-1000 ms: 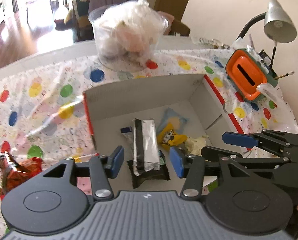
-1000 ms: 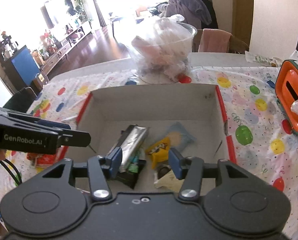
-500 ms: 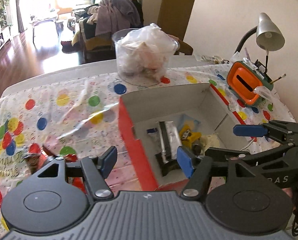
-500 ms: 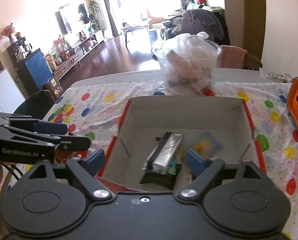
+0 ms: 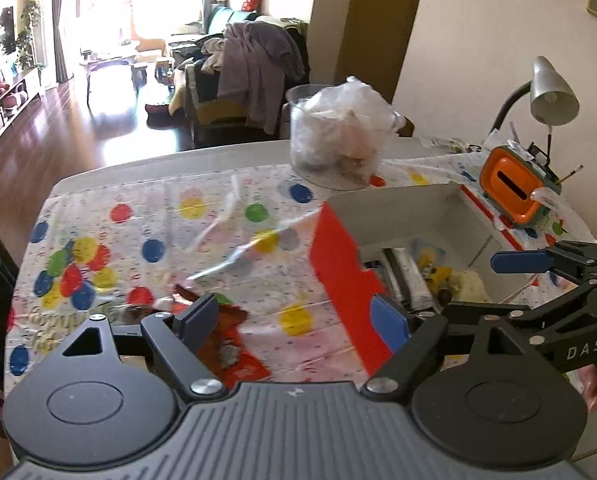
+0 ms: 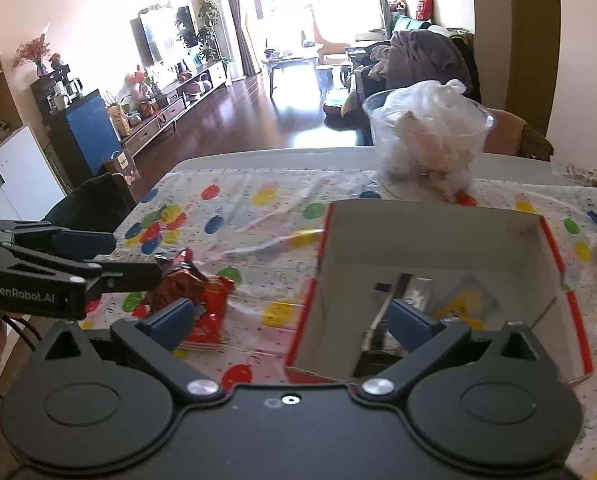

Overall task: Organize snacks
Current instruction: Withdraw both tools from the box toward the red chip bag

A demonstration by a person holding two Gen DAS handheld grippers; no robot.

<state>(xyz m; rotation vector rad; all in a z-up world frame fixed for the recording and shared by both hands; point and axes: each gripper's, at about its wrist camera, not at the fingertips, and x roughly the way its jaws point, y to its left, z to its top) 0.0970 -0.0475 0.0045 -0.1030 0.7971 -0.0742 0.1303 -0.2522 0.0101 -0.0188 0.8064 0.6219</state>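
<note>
A red-sided cardboard box point(image 5: 338, 268) point(image 6: 430, 236) stands on the table and holds a silver packet point(image 5: 412, 280) point(image 6: 418, 288), a yellow packet point(image 5: 434, 272) point(image 6: 464, 306) and other snacks. A red snack bag point(image 5: 234, 356) point(image 6: 202, 304) lies on the cloth left of the box. My left gripper point(image 5: 298, 316) is open and empty, above the cloth between the red bag and the box's left wall; it also shows in the right wrist view point(image 6: 110, 256). My right gripper point(image 6: 294, 316) is open and empty, over the box's near left corner.
A clear tub with a plastic bag point(image 5: 338, 140) point(image 6: 426, 140) stands behind the box. An orange container point(image 5: 514, 184) and a desk lamp point(image 5: 550, 92) are at the far right. A spotted tablecloth point(image 5: 158, 240) covers the table. A dark chair point(image 6: 90, 204) is at the left edge.
Both grippers have pulled back and swung left, away from over the box's inside. Both have opened wider. The red snack bag has come into view under the left gripper.
</note>
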